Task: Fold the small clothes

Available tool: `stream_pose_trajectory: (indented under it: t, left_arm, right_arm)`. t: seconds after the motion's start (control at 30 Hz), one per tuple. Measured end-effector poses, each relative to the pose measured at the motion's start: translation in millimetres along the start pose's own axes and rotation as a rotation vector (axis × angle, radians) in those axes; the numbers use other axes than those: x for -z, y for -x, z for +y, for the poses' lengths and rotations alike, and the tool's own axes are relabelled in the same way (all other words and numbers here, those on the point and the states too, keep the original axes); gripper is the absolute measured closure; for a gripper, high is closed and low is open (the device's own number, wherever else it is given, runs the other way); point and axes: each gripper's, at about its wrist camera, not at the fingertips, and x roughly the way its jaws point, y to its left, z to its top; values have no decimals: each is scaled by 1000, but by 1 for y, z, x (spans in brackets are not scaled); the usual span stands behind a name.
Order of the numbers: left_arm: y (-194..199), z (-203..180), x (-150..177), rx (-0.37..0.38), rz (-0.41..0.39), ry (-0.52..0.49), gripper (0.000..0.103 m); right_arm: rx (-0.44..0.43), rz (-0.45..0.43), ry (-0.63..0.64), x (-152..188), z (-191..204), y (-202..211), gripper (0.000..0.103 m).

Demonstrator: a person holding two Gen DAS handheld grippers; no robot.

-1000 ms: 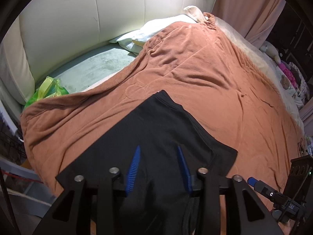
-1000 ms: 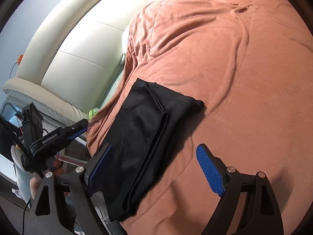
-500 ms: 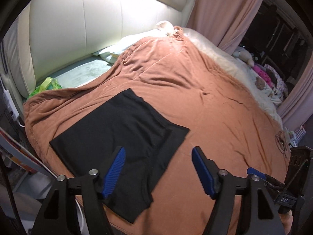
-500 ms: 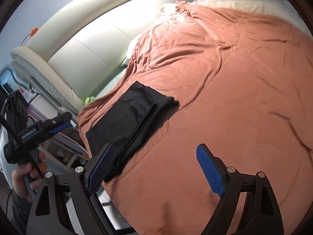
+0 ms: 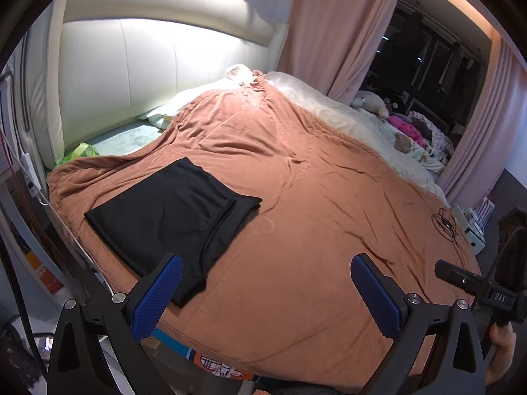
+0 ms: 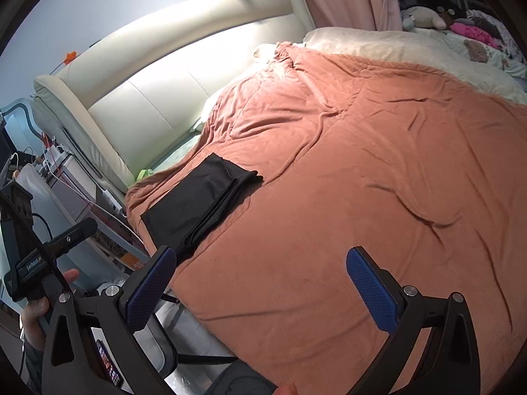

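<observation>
A folded black garment (image 5: 171,214) lies flat near the left edge of the bed on an orange-brown blanket (image 5: 313,197). The right wrist view shows the same black garment (image 6: 201,204) by the blanket's (image 6: 362,164) corner. My left gripper (image 5: 265,270) hangs above the bed's near edge, back from the garment; its jaws are opening and hold nothing. My right gripper (image 6: 260,265) is likewise off the garment, jaws opening wide with only blanket behind them. Each hand-held gripper also shows in the other's view, the right one (image 5: 477,289) and the left one (image 6: 49,247).
A cream padded headboard (image 5: 148,75) stands behind the bed. White pillows (image 5: 197,98) and a pale duvet (image 5: 346,118) lie at the far side. Stuffed toys and clothes (image 5: 405,125) pile by pink curtains (image 5: 336,33). A green bag (image 5: 79,151) sits by the headboard. A bedside shelf (image 6: 75,177) stands left.
Both grippers have pulled back and up from the black garment, which now lies alone, smaller in view. The left jaws have spread from narrow to wide; the right jaws widened slightly.
</observation>
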Motion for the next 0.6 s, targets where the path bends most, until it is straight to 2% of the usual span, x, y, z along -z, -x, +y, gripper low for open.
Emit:
stream_pose_trajectory:
  t: [0.23,0.6]
  left_arm:
    - [46,-32,34,45,-32,-70,1]
    - [96,-67,85,88,-79,-161,1]
  right_arm:
    - [55,-72,20,46,11,75,0]
    - [127,-168,23,122,16,151,0]
